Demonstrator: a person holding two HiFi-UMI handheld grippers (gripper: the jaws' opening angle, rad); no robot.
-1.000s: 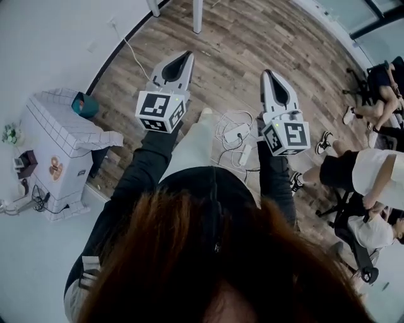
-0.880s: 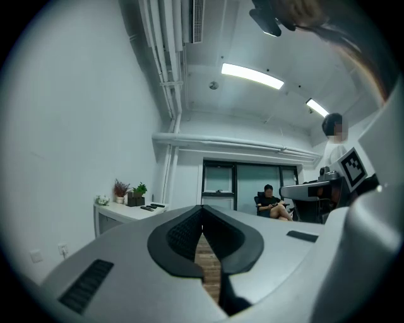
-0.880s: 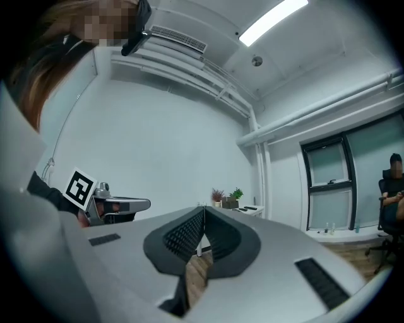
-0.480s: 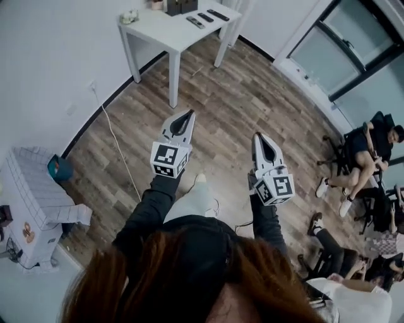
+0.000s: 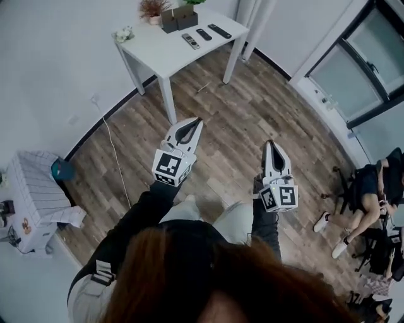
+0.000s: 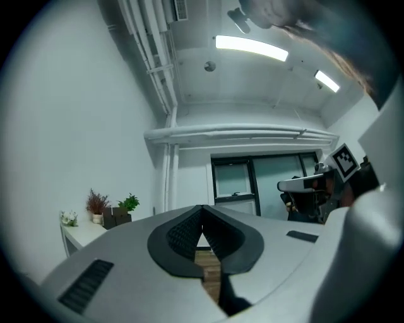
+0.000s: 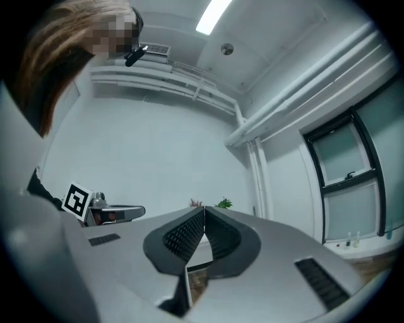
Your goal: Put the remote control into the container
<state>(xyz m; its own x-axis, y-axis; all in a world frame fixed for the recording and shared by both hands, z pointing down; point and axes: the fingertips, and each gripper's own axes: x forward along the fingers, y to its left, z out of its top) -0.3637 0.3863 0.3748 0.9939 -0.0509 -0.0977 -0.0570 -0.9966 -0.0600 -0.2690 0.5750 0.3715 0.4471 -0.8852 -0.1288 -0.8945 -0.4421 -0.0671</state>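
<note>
Three dark remote controls lie on a white table (image 5: 158, 50) far ahead: one (image 5: 190, 41) nearest, one (image 5: 203, 34) in the middle and one (image 5: 219, 31) furthest right. A dark box container (image 5: 177, 17) stands at the table's back edge beside small plants (image 5: 151, 7). My left gripper (image 5: 198, 120) and right gripper (image 5: 272, 144) are held out above the wooden floor, well short of the table. Both are shut with nothing between the pads. The left gripper view shows its shut gripper (image 6: 202, 209) and the container (image 6: 115, 217) on the table (image 6: 79, 233). The right gripper (image 7: 204, 209) points at a bare wall.
A white cabinet (image 5: 35, 195) stands against the left wall, and a cable (image 5: 112, 154) runs over the floor from a wall socket. People sit on chairs (image 5: 372, 189) at the right. Glass doors (image 5: 353, 69) fill the far right wall.
The view has swung away from the cabinet and the floor cables toward the white table, which is now fuller in view. Both grippers stay shut and held out in front.
</note>
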